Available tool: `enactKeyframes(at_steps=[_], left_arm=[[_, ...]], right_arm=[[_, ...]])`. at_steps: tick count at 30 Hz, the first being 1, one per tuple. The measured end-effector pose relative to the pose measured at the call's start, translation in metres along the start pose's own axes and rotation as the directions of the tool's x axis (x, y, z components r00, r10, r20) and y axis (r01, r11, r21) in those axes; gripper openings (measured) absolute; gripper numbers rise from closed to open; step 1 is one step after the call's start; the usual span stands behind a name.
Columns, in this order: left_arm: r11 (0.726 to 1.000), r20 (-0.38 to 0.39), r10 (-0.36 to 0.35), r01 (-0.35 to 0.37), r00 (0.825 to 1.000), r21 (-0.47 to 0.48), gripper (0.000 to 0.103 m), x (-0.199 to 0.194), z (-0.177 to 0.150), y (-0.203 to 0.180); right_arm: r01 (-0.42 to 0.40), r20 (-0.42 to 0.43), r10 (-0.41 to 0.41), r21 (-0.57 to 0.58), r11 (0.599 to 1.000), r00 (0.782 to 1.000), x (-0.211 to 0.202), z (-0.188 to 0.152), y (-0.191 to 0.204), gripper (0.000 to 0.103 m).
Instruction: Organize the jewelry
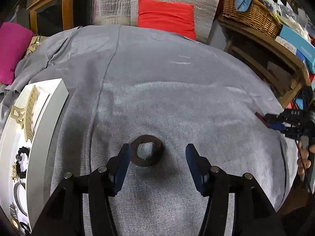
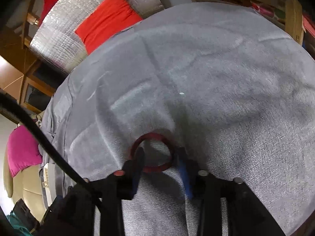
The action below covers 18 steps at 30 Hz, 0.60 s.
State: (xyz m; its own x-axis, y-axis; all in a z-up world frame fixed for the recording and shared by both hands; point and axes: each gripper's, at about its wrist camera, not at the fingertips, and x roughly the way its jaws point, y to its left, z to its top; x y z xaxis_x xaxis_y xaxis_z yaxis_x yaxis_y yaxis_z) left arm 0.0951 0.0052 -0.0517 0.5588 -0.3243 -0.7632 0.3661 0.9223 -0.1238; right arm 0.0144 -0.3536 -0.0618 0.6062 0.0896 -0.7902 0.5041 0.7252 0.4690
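Note:
A dark brown ring-shaped bangle (image 1: pixel 147 150) lies flat on the grey cloth (image 1: pixel 157 82), just inside my left gripper's left finger. My left gripper (image 1: pixel 157 151) is open wide and low over it. My right gripper (image 2: pixel 161 154) is shut on a red bangle (image 2: pixel 152 151), gripping its near rim above the cloth. The right gripper also shows in the left wrist view (image 1: pixel 275 121) at the far right edge, holding the red bangle (image 1: pixel 261 119). A white organizer tray (image 1: pixel 41 129) at the left holds a gold hair claw (image 1: pixel 29 112), black pieces and other jewelry.
A red cushion (image 1: pixel 167 18) and silver insulation sheet (image 1: pixel 118 2) stand behind the table. A wicker basket (image 1: pixel 250 11) and boxes sit on a wooden shelf at the right. A magenta cushion (image 1: pixel 11 49) lies at the left. A black cable (image 2: pixel 39 133) crosses the right wrist view.

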Motion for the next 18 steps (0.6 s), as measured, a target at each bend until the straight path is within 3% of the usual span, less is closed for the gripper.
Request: enactKeyframes(at_steps=[7,9,10,14,16,18], left_arm=[[0.999,-0.042,0.027,-0.026,0.999,0.020,0.059,0.011,-0.004,-0.003],[0.999,-0.042,0.036,-0.035,0.998,0.030,0.059,0.012,-0.004,-0.006],[0.999,-0.042,0.037,-0.036,0.998,0.032,0.055,0.012,-0.005,-0.006],[0.997,-0.049,0.054,-0.052,0.997,0.049,0.025,0.017,-0.006,-0.008],[0.997,-0.045,0.054,-0.051,0.998,0.053,0.010,0.016,-0.006,-0.008],[0.998,-0.041,0.049,-0.047,0.998,0.049,0.009,0.015,-0.007,-0.008]], right_arm=[[0.033,0.016,-0.032,-0.035,0.999,0.999,0.000,-0.003,0.005,0.042],[0.048,0.023,-0.047,-0.049,0.998,0.999,0.001,-0.003,0.008,0.027],[0.059,0.023,-0.058,-0.061,0.996,0.998,0.002,-0.003,0.009,0.025],[0.097,0.007,-0.097,-0.096,0.991,0.995,0.011,-0.005,0.010,0.007],[0.101,0.019,-0.099,-0.104,0.989,0.995,0.010,-0.006,0.012,0.006],[0.101,0.033,-0.098,-0.104,0.989,0.995,0.006,-0.006,0.013,0.005]])
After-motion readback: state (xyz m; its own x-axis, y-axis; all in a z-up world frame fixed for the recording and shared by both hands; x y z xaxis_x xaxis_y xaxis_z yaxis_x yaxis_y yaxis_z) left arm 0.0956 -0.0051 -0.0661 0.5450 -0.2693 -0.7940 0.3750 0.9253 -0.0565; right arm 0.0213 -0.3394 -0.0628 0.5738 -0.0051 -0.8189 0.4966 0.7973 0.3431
